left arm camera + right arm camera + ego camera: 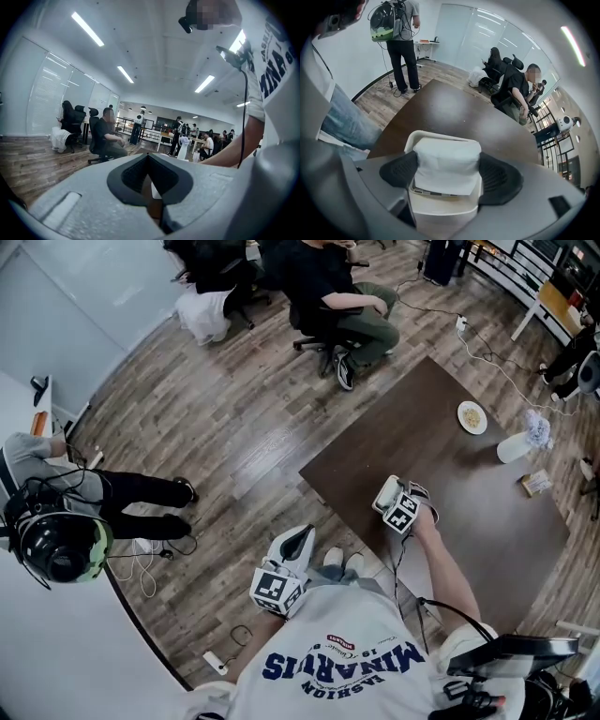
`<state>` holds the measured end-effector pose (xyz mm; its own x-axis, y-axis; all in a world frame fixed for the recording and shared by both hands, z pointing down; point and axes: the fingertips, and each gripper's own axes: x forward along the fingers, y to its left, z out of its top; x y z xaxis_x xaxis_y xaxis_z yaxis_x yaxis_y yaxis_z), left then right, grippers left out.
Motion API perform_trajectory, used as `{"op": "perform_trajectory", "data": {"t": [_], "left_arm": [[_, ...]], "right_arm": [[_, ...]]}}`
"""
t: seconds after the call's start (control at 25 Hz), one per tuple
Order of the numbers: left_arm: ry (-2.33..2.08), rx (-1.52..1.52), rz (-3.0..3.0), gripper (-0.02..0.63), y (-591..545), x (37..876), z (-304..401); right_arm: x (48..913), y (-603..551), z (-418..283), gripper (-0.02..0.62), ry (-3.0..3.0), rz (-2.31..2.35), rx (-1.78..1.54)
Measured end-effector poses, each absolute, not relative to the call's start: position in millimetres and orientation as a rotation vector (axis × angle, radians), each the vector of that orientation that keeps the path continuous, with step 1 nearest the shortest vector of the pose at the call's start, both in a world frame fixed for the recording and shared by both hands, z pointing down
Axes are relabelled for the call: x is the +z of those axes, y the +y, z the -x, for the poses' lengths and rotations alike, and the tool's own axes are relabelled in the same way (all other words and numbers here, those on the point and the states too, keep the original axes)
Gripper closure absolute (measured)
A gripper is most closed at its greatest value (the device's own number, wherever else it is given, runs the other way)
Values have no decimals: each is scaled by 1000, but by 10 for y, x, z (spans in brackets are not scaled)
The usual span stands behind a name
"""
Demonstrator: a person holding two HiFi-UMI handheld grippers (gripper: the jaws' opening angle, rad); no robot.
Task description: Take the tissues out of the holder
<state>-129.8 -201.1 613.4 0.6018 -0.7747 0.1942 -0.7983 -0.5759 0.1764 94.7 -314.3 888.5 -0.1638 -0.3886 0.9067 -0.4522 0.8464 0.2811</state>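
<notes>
reaching down over the holder point(440, 213), the right claw point(449, 173) pinches the tissues point(446, 157) at both sides to lift them, while the left claw point(148, 157) hangs closed and empty.

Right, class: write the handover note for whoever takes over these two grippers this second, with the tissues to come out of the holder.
Left gripper: shut, empty, held beside the table.
Right gripper: tilted down over the holder, pads against both sides of the tissues.
Tissues: sitting in the white holder, at the near edge of the dark table.
Done: grip set on the tissues.
Left: lift them clear of the holder, probably straight up.
</notes>
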Motion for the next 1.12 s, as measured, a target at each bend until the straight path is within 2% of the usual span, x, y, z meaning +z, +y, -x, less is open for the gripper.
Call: {"op": "perform_trajectory", "data": {"t": [0.6, 1.12], "left_arm": [[-1266, 141, -2599, 601, -2108, 6024, 1273], [-1241, 125, -2617, 601, -2188, 5954, 1252]], "right_arm": [[8750, -3180, -939, 225, -1752, -648, 42], [8515, -3177, -919, 233, -1742, -663, -20]]}}
